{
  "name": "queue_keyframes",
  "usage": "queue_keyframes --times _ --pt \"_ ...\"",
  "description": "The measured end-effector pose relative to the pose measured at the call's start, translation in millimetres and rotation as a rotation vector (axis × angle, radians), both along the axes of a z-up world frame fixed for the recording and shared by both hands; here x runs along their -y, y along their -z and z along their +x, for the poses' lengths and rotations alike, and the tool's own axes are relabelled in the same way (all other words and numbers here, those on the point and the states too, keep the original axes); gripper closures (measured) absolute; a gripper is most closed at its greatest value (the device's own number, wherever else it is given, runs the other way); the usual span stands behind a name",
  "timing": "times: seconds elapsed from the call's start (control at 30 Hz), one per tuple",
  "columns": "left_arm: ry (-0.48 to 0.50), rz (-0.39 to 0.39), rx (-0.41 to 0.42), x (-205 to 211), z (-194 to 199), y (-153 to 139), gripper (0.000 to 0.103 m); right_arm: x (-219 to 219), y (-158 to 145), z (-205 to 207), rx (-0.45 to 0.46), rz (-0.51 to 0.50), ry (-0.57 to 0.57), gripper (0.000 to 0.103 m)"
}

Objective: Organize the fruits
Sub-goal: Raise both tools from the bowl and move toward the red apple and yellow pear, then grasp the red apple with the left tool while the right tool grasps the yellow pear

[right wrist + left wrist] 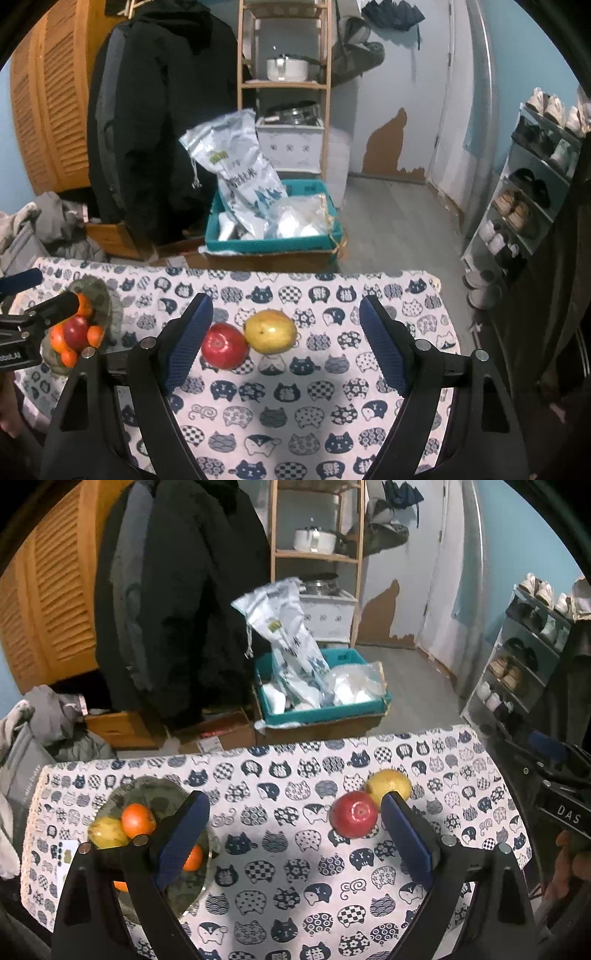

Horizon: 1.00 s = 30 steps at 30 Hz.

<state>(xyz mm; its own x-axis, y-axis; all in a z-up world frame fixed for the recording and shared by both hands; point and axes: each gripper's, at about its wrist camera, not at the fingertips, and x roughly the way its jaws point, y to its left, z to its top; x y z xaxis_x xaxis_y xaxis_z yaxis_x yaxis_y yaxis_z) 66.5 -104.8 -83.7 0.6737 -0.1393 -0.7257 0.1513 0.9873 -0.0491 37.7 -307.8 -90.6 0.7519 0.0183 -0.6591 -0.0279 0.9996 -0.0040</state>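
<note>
Judging by the table, it's partly done — oranges and a pear are already piled in the glass bowl (147,790) near the left edge. A red apple (224,345) and yellow pear (271,331), touching, are left mid-table. Left gripper (295,834) and right gripper (286,343) are both held wide apart — nothing gripped.

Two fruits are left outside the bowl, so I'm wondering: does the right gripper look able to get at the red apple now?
Probably yes. The right gripper is open and empty, the red apple lies uncovered by its left finger, though the yellow fruit touches it.
</note>
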Motion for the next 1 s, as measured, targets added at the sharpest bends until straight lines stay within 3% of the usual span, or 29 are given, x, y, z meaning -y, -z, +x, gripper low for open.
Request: queue_keyframes --times 0.77,1.0 --pt "0.041 0.046 -0.295 46 61 119 0.008 25 115 57 -0.323 0.042 0.043 0.022" --pt "0.056 0.038 -0.333 59 76 140 0.008 33 153 77 -0.424 0.069 0.063 0.022"
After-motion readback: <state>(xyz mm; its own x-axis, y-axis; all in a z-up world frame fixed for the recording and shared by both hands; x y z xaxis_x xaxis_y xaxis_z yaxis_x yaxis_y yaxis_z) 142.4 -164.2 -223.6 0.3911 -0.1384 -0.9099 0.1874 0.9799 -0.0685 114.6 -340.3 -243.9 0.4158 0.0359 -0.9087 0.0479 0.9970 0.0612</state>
